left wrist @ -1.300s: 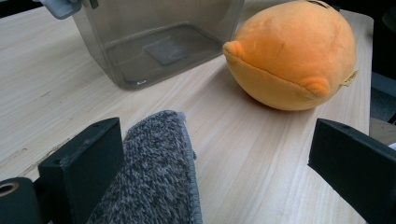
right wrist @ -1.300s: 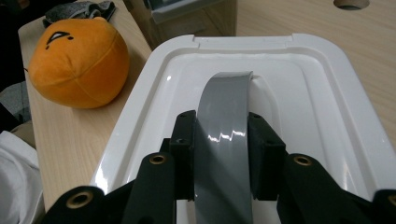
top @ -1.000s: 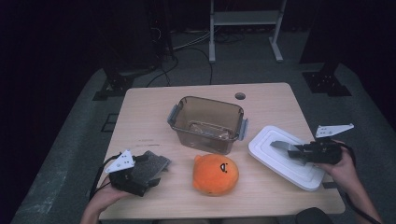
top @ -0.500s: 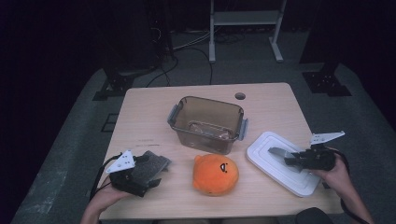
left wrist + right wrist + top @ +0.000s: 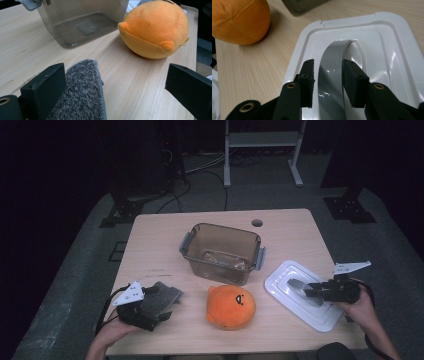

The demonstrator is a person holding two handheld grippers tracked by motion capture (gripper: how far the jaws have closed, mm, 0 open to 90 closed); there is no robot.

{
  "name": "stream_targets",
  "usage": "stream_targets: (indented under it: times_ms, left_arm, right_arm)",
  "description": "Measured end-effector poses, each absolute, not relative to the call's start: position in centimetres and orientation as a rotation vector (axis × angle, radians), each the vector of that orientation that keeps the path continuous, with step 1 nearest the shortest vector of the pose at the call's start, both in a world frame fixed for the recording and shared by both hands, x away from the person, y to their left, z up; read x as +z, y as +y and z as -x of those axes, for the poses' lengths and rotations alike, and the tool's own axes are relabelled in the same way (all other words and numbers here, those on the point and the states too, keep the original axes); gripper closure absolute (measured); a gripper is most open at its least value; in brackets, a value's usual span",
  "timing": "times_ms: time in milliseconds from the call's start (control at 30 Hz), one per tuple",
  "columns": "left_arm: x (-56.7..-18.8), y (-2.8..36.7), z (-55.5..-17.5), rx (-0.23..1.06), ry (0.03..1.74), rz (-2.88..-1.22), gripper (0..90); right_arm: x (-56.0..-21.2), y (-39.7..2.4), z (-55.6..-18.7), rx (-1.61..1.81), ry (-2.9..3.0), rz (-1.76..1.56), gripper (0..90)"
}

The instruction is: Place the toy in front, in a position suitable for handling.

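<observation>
A clear tub [image 5: 222, 251] stands open near the middle of the wooden table [image 5: 155, 240], its grey latches at the left and right ends. An orange plush [image 5: 230, 306] lies just in front of the tub, close to the table's front edge, apart from the tub wall. A round hole [image 5: 257, 223] sits in the tabletop behind the tub. Past the far edge, on the dark floor, are black cables [image 5: 200, 170], a white frame [image 5: 260, 140] and dark stand feet [image 5: 350, 207].
</observation>
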State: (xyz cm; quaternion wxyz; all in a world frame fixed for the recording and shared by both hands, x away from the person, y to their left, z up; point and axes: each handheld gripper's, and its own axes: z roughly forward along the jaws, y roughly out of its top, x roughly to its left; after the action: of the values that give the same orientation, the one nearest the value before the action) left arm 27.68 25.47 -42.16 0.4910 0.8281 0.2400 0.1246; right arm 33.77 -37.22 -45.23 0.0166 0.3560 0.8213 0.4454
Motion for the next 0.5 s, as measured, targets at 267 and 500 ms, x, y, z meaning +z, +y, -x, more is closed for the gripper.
stream_targets:
  times_ms: [267, 500]
  left_arm:
    - [-42.1, 25.6, -27.7, 0.320, 0.585, -2.003, 2.6]
    - [-42.1, 25.5, -27.6, 0.323, 0.581, -2.005, 2.6]
  right_arm:
    - [-43.3, -36.4, -33.5, 1.421, 2.520, -1.072, 47.1]
    - [-41.2, -34.7, -33.2, 1.457, 2.526, -0.989, 39.1]
